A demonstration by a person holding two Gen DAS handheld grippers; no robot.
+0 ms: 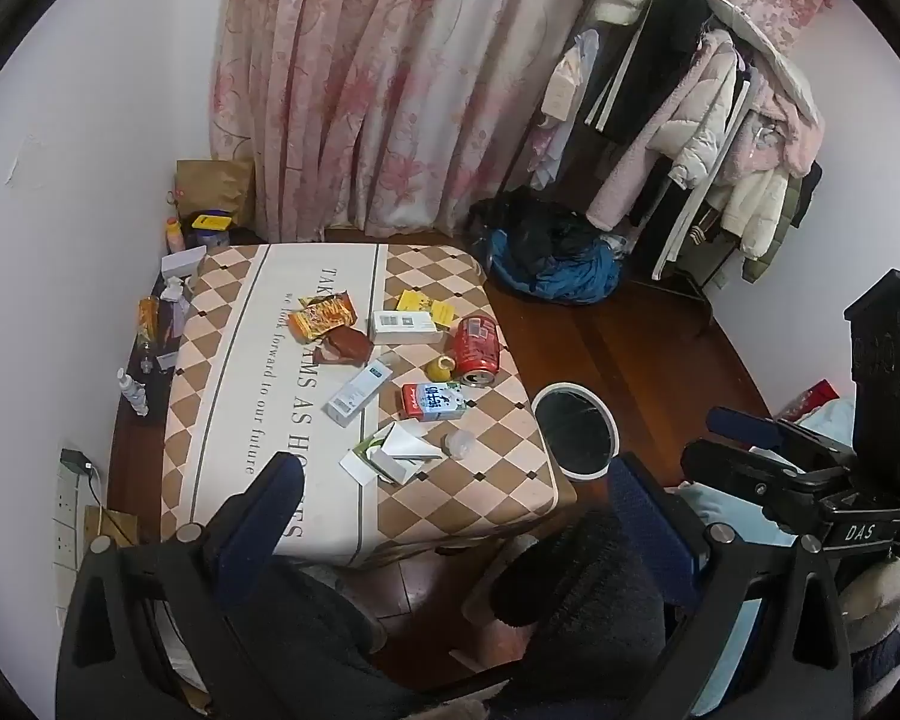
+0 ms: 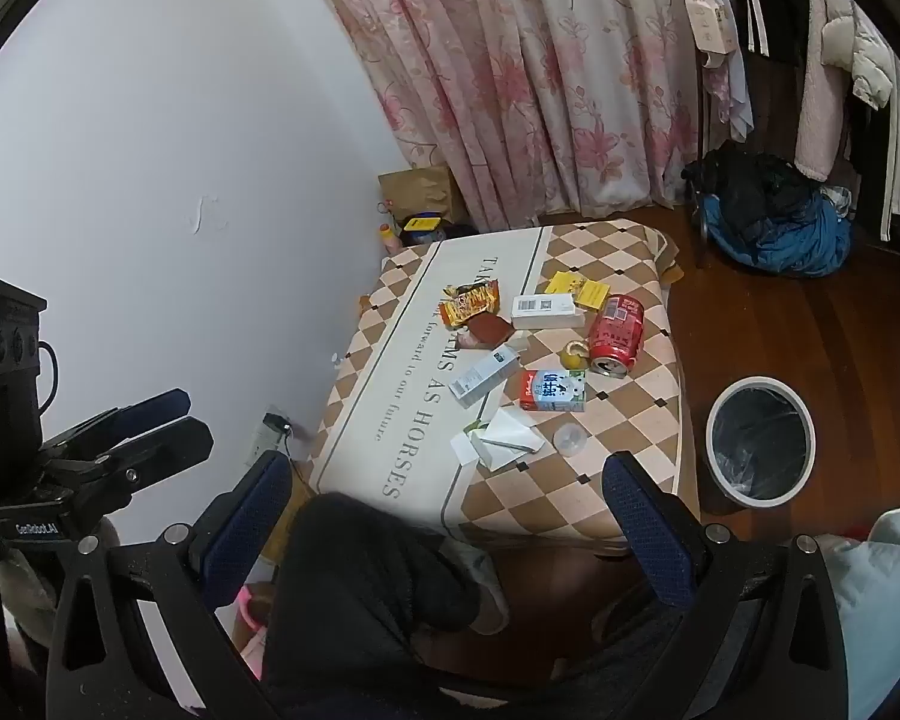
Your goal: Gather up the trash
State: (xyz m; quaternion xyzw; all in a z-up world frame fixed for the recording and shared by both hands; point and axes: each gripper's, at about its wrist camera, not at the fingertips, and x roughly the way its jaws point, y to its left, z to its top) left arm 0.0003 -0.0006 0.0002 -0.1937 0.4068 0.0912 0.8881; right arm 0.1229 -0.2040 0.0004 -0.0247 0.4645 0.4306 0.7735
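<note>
Trash lies on a checkered table (image 1: 222, 420) (image 2: 618, 498): a red can (image 1: 477, 343) (image 2: 617, 333) on its side, a milk carton (image 1: 433, 401) (image 2: 553, 391), a snack wrapper (image 1: 324, 313) (image 2: 469, 303), a white box (image 1: 406, 326) (image 2: 547, 310), a long white box (image 1: 359, 392) (image 2: 485, 374), torn white paper (image 1: 390, 456) (image 2: 501, 441) and a clear plastic lid (image 1: 461, 443) (image 2: 570, 439). A white bin (image 1: 576, 429) (image 2: 761, 443) with a black liner stands on the floor right of the table. My left gripper (image 1: 450, 516) and right gripper (image 2: 444, 510) are open and empty, held above the table's near edge.
A pink curtain (image 1: 378, 84) hangs behind the table. A clothes rack (image 1: 690, 120) and a blue-black heap of clothes (image 1: 552, 258) (image 2: 774, 222) are at the right. Bottles and a paper bag (image 1: 216, 186) sit along the left wall. The person's dark-trousered legs (image 2: 366, 588) are below.
</note>
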